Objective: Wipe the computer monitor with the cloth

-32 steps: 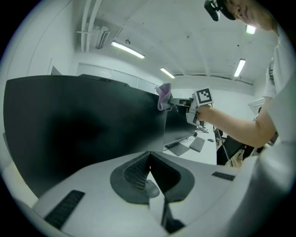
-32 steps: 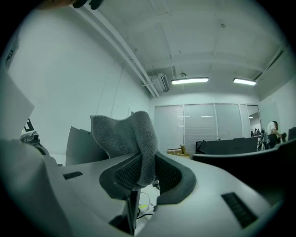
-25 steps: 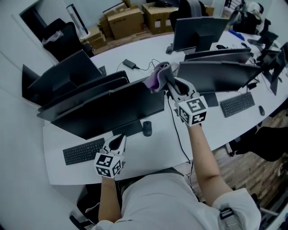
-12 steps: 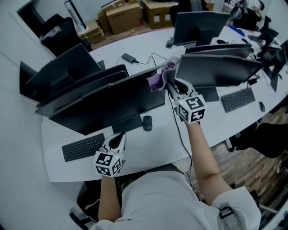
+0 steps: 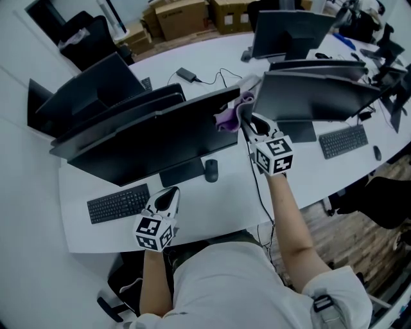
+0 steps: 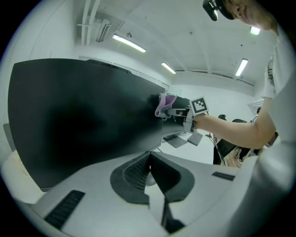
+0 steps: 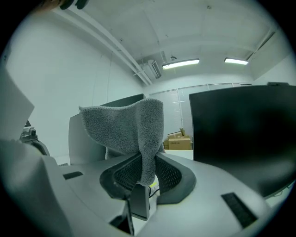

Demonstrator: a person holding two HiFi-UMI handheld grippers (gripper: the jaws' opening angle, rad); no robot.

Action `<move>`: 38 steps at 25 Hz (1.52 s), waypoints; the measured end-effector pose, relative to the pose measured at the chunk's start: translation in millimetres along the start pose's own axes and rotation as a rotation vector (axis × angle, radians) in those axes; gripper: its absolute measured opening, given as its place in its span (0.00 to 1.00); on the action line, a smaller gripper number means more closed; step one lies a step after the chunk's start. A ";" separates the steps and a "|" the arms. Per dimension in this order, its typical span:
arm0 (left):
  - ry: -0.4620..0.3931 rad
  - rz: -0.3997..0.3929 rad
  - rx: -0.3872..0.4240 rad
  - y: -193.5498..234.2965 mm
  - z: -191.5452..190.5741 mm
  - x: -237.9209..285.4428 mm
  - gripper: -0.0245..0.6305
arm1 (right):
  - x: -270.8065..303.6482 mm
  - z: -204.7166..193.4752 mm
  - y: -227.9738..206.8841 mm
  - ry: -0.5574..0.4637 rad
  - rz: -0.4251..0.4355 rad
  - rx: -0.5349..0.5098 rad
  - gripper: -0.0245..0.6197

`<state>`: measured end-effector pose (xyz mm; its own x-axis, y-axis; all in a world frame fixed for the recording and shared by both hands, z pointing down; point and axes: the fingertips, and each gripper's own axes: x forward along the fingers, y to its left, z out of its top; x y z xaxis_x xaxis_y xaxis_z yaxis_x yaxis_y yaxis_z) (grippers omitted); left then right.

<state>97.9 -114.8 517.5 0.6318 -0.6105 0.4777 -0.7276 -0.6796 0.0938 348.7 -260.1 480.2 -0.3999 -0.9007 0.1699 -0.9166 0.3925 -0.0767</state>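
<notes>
Pinching soft, limp cloth (image 5: 225,116) by bunched fold: right gripper (image 5: 244,115), top right corner of monitor (image 5: 148,146); left gripper (image 5: 168,196) jaws together, empty, below monitor.

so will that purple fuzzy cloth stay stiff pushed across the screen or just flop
Probably floppy: the purple fuzzy cloth folds and droops above the right gripper pinching it. Its nubby pile likely drags, not slides, on the black monitor. Likely light: one pinch holds it.

On my white worktop (image 5: 215,215), a black keyboard (image 5: 117,203) lies left of a mouse (image 5: 211,170). Beyond it, cardboard boxes (image 5: 180,18) stand on the floor.
</notes>
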 end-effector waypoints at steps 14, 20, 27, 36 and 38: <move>0.039 0.024 -0.013 0.3 -12.0 3.5 0.04 | 6.6 -54.7 -1.3 0.102 0.030 0.016 0.18; 0.058 0.038 -0.024 3.2 -19.8 3.9 0.04 | 9.8 -88.3 -1.5 0.158 0.038 0.031 0.18; 0.090 0.052 -0.045 4.7 -32.9 3.1 0.04 | 13.0 -137.6 -2.4 0.245 0.040 0.061 0.18; 0.125 0.073 -0.074 7.7 -50.0 0.9 0.04 | 15.6 -192.3 -4.6 0.314 0.031 0.117 0.18; 0.132 0.076 -0.080 10.1 -52.9 0.4 0.04 | 16.5 -197.3 -4.5 0.315 0.024 0.126 0.18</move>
<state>76.6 -100.4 564.8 0.5371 -0.5968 0.5960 -0.7943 -0.5956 0.1194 345.8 -240.0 677.2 -0.4199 -0.7819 0.4607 -0.9075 0.3686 -0.2015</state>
